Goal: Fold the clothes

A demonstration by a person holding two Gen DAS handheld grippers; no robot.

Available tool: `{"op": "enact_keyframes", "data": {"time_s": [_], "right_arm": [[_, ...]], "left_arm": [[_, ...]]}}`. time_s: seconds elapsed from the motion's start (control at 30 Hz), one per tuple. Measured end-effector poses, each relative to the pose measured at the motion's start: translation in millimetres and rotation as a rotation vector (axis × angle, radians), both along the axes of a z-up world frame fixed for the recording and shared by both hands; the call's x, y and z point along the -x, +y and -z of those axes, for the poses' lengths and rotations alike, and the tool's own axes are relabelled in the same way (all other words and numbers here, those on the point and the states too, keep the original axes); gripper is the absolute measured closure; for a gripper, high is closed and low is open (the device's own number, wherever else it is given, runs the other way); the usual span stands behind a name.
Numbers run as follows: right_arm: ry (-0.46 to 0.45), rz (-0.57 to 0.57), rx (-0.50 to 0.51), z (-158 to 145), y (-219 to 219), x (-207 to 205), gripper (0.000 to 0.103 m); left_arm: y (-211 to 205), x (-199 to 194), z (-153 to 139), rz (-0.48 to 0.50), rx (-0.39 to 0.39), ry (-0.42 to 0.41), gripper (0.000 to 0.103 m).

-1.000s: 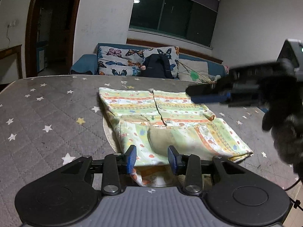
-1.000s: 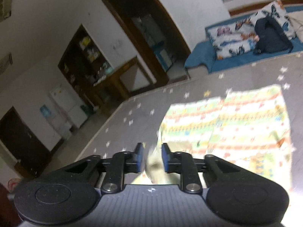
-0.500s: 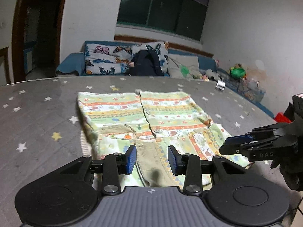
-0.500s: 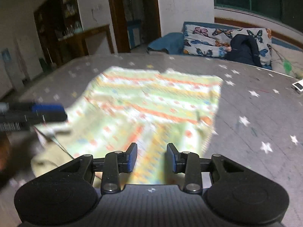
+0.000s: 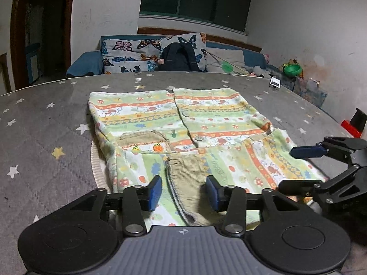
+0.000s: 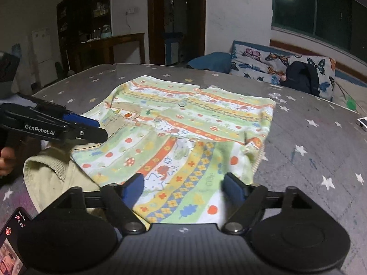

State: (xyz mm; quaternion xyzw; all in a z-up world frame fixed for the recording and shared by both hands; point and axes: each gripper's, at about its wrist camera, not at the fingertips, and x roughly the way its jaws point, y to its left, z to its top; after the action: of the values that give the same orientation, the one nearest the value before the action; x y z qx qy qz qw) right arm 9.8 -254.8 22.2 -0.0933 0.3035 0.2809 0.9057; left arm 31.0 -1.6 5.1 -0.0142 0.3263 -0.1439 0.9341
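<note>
Garment (image 5: pixel 183 133), striped print, lies flat mid-surface (image 5: pixel 45 123), lower part folded up, beige corduroy cuff (image 5: pixel 185 171) on top. Left tool (image 5: pixel 183 191) jaws opening, cuff between the pads, not pinched. Right tool (image 6: pixel 183 188) jaws opening wide over the hem, released. Only right view shows a phone (image 6: pixel 11 240) at 8 o'clock; only left view shows a green bowl (image 5: pixel 292 69) at 2 o'clock, contents unclear.

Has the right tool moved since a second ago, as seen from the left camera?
Yes. The right tool has dropped from level with the garment's far half to its near right corner, jaws opening, nothing between them.
</note>
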Motion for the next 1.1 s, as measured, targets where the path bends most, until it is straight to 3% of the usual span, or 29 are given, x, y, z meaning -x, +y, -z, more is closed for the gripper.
{"op": "enact_keyframes", "data": {"time_s": [0.13, 0.27, 0.5, 0.57, 0.6, 0.63, 0.73, 1.1], "right_arm": [[-0.006, -0.007, 0.001, 2.4, 2.3, -0.5, 0.018], [-0.002, -0.024, 0.015, 2.8, 6.7, -0.5, 0.008], [0.026, -0.002, 0.005, 6.8, 5.5, -10.1, 0.0], [0.025, -0.001, 0.008, 7.3, 5.9, -10.3, 0.0], [0.024, 0.0, 0.011, 7.5, 6.5, -10.3, 0.0], [0.024, 0.0, 0.013, 7.7, 6.9, -10.4, 0.0], [0.023, 0.001, 0.014, 8.1, 6.8, -10.5, 0.0], [0.024, 0.001, 0.013, 9.6, 6.7, -11.8, 0.0]], "left_arm": [[-3.1, 1.2, 2.3, 0.011, -0.016, -0.017, 0.046], [-4.4, -0.5, 0.6, 0.018, -0.022, -0.015, 0.035], [-5.8, -2.5, 2.3, 0.024, -0.023, -0.012, 0.027], [-6.6, -4.2, 2.9, 0.054, -0.003, -0.003, 0.015], [-8.3, -4.8, 3.2, 0.073, 0.0, 0.001, 0.002], [-13.2, -4.3, 3.3, 0.082, -0.027, 0.001, 0.0], [-27.6, -2.2, 3.7, 0.076, -0.122, -0.009, 0.0], [-22.5, -3.9, 5.2, 0.074, -0.095, -0.001, 0.0]]}}
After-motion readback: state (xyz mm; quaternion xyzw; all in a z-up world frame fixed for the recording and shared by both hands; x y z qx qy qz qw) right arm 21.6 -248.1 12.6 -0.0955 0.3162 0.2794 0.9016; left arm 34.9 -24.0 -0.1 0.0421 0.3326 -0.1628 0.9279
